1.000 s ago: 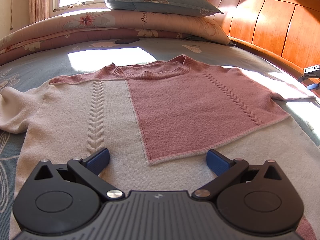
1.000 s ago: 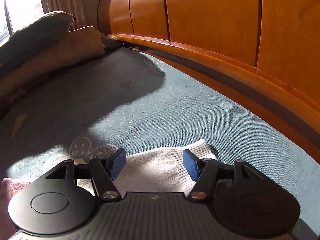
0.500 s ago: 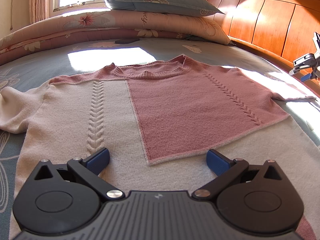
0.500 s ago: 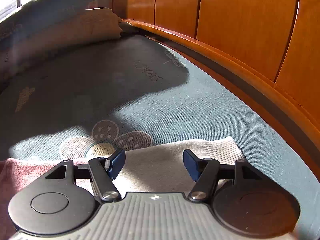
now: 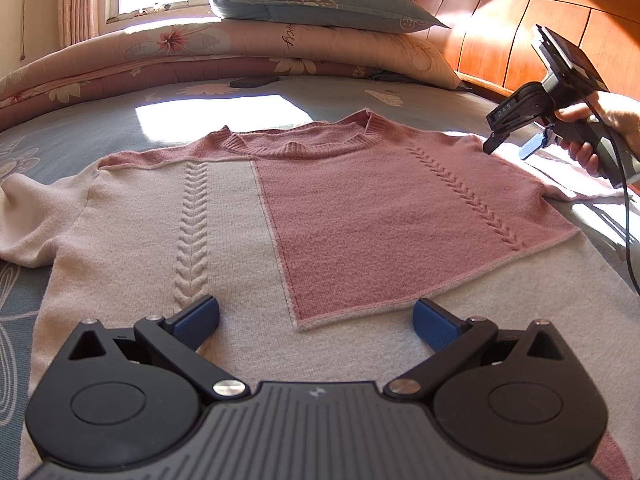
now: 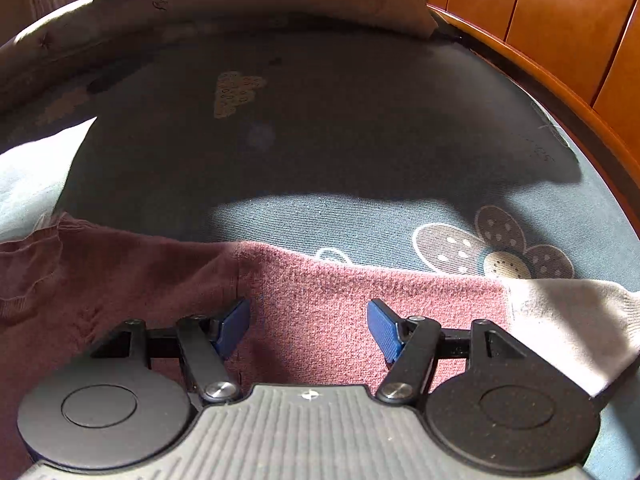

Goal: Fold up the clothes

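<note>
A pink and cream knit sweater (image 5: 360, 216) lies flat on the bed, collar toward the pillows. My left gripper (image 5: 316, 316) hovers open over its lower cream part, nothing between its fingers. My right gripper (image 5: 514, 146) is held by a hand above the sweater's right shoulder, jaws open and empty. In the right wrist view that gripper (image 6: 308, 326) hangs open over the pink shoulder (image 6: 320, 300), with the cream sleeve cuff (image 6: 572, 320) off to the right.
A blue floral bedsheet (image 6: 360, 208) covers the bed. A folded quilt (image 5: 240, 48) with a pillow (image 5: 320, 0) on top lies at the far end. The wooden headboard (image 5: 520, 28) runs along the right. A dark flat object (image 5: 256, 81) lies near the quilt.
My right gripper has swung from the sleeve cuff by the headboard leftward to over the pink shoulder, and came into the left wrist view. The left gripper stayed still.
</note>
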`<action>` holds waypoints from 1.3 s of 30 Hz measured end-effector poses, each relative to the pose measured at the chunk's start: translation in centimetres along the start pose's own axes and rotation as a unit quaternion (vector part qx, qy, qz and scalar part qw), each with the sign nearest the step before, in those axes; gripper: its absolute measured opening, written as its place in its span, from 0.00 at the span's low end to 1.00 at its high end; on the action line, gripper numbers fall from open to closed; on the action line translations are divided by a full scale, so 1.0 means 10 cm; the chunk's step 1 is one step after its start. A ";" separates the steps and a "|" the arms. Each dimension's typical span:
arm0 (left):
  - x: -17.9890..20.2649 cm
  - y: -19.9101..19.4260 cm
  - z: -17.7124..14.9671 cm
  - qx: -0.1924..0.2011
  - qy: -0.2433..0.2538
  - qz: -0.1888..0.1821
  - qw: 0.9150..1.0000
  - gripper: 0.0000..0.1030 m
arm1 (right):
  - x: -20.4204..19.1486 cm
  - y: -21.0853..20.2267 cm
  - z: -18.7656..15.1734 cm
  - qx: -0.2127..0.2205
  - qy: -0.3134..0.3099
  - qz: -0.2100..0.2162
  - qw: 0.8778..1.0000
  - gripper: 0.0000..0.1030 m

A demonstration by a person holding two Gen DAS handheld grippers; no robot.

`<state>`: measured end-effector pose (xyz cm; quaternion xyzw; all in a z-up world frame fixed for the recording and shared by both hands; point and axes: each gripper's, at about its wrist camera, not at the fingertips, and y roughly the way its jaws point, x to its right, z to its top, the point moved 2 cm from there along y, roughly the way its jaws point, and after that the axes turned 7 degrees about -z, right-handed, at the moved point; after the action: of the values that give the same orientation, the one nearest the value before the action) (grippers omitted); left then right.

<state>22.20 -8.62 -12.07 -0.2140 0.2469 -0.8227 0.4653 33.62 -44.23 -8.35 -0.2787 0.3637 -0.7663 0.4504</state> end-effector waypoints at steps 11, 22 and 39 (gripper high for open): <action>0.01 -0.01 0.00 -0.001 0.003 0.002 1.000 0.99 | 0.00 0.12 0.16 0.039 0.070 -0.004 0.997 0.76; 0.00 -0.21 0.11 0.049 0.024 0.007 0.998 0.99 | -0.34 0.27 0.15 0.042 0.011 -0.026 0.999 0.79; -0.40 -0.29 0.22 0.063 -0.047 0.023 0.997 0.99 | -1.27 0.31 0.34 0.023 -0.039 0.026 0.999 0.84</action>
<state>23.45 -4.28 -9.04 -0.2167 0.1773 -0.8150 0.5073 43.22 -34.96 -10.16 -0.2885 0.3349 -0.7507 0.4909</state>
